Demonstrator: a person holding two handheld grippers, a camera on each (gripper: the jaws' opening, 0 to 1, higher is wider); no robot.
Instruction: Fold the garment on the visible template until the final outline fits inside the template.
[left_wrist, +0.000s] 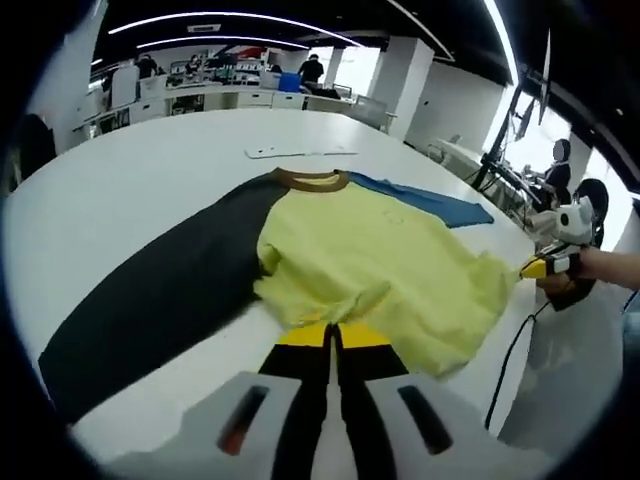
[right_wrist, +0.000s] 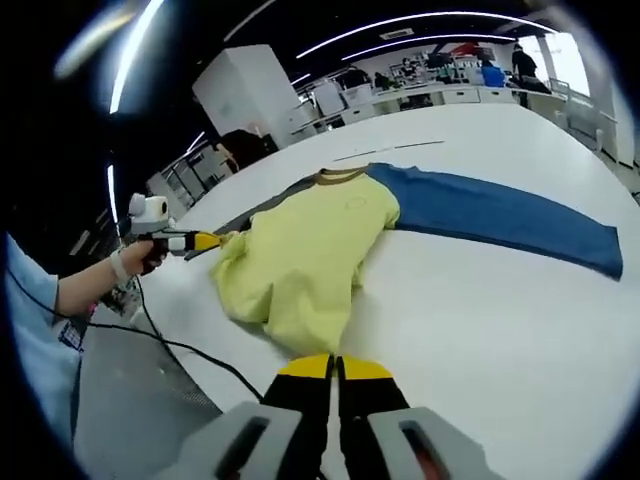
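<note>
Both views look low and close across the tabletop (left_wrist: 150, 170) from opposite hem corners, sharing the yellow garment (right_wrist: 310, 250).

Your left tool (left_wrist: 331, 335) rises at 6 o'clock of the left gripper view as two black jaws with yellow tips, set on a pale grey body with two dark slots, the left one showing orange-red. Your right tool (right_wrist: 334, 368) looks the same at 6 o'clock of the right gripper view: yellow tips, black jaws, grey housing. At 9 o'clock there, you wear a light blue sleeve (right_wrist: 35, 330) and a pale wristband (right_wrist: 119, 266), with a thin black cable (right_wrist: 170, 335) trailing below.
</note>
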